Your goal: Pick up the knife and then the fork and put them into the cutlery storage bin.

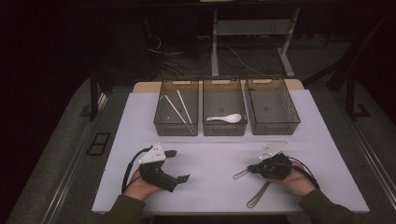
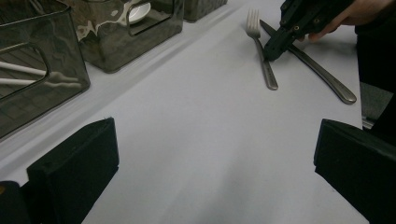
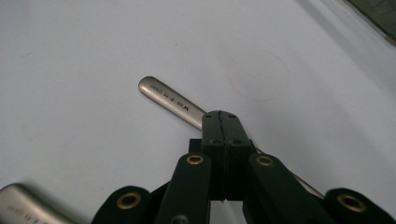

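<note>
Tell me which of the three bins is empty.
The right bin: nothing inside. The left bin holds chopsticks, the middle bin a white spoon.

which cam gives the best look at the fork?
Left gripper view: the fork lies whole on the table, tines clear, with the right gripper at its handle. High view shows it small and partly covered. Right gripper view shows one handle end; unclear whose.

Matt white table, smoked plastic, brushed steel

The table is smooth, matt white. Ahead of the grippers, three bins look like smoked translucent plastic, glossy; one holds a glossy white spoon. The fork and knife by the right gripper are satin metal; the gripper is matt black plastic with brass-coloured rivets.
</note>
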Demonstrator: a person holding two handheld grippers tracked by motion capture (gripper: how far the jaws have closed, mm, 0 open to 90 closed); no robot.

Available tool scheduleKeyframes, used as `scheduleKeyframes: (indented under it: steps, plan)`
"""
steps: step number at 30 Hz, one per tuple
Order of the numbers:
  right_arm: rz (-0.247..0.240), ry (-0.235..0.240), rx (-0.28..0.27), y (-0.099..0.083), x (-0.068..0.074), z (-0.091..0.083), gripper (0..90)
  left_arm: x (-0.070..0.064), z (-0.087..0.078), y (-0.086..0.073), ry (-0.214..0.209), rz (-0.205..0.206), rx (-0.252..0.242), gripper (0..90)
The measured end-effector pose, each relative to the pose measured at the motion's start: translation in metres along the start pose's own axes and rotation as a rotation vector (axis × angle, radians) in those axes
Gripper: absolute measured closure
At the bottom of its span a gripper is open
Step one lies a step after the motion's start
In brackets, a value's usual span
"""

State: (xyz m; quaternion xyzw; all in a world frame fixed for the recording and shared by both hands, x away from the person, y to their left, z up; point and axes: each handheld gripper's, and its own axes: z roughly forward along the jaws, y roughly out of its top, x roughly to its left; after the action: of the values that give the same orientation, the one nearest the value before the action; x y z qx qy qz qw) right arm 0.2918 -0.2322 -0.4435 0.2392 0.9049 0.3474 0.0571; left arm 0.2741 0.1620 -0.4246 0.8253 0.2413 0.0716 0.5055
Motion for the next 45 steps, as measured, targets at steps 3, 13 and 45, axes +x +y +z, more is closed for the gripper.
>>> scheduleKeyframes:
  steps: [3,13,45]
  plan:
    - [0.001,-0.008,-0.004,0.003,-0.003,0.003,89.7,0.0,0.0,0.0,0.001,-0.001,0.0,0.0]
    - [0.032,-0.033,-0.016,0.016,-0.016,0.015,89.7,0.0,0.0,0.0,0.0,0.001,0.0,0.0]
    - [-0.01,-0.024,-0.015,0.074,-0.005,0.067,89.7,0.0,-0.001,0.0,-0.004,0.001,0.0,0.0]
